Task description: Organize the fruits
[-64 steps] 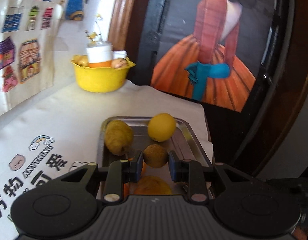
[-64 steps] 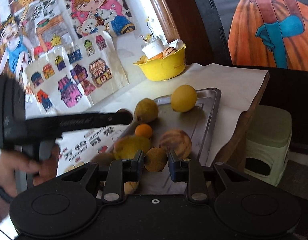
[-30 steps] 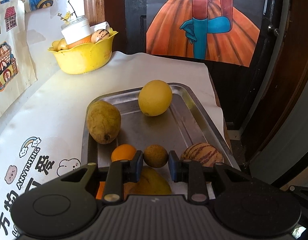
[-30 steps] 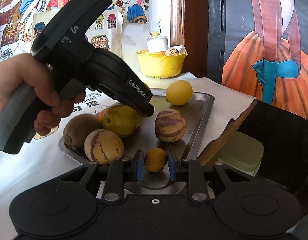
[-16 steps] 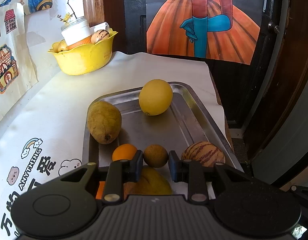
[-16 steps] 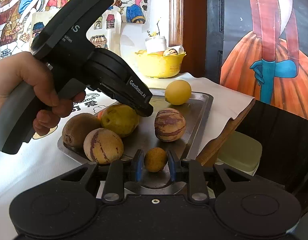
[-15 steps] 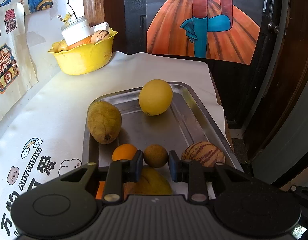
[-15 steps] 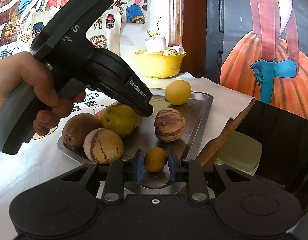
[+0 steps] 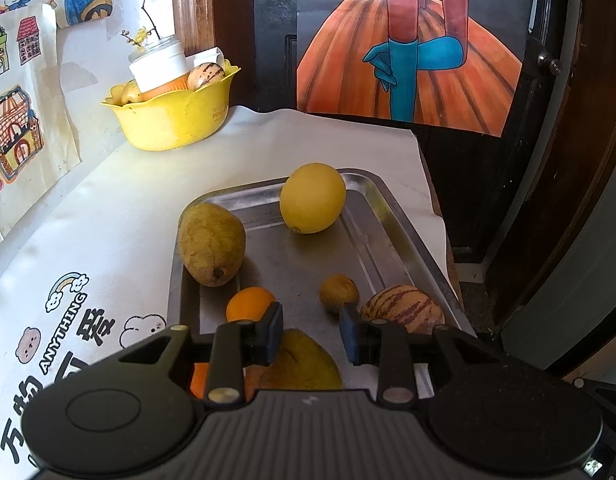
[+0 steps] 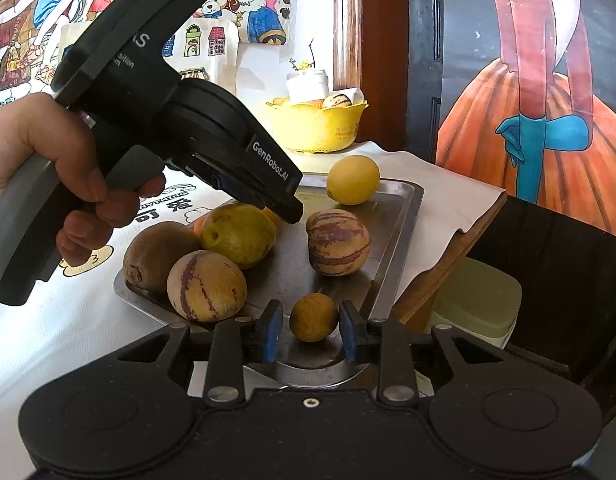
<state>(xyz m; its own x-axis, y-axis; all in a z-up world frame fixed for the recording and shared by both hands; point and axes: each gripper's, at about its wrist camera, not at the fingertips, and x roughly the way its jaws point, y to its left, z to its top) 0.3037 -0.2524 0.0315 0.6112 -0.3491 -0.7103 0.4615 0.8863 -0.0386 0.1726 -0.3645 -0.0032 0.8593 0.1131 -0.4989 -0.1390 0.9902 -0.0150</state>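
While hovering low over the near end of the metal tray (image 9: 404, 224): left gripper (image 9: 312, 334) with fingers spread apart, gripping nothing. Just ahead of its right fingertip, maybe touching it, a small brown fruit (image 9: 339, 293) lying on the tray floor. Left of that, a small orange (image 9: 250, 304) by the left fingertip. Right of it, against the tray's right rim, a striped melon (image 9: 402, 310). Under the gripper body, a yellow-green fruit (image 9: 304, 364), partly hidden. Farther along the tray, a speckled pear-shaped fruit (image 9: 211, 244) at the left rim and a round yellow lemon (image 9: 313, 197) near the far end. Well beyond, on the white cloth (image 9: 108, 220), a yellow bowl (image 9: 176, 120) holding more produce and a white jar.

From the right wrist: right gripper (image 10: 310, 332) likewise parted, not clamped, with a second small brown fruit (image 10: 314, 317) between its pads at the tray's near corner. Clear gap on the left side, close or touching on the right; cannot tell whether resting on the tray. Left hand (image 10: 48, 168) wrapped around the other gripper's handle.
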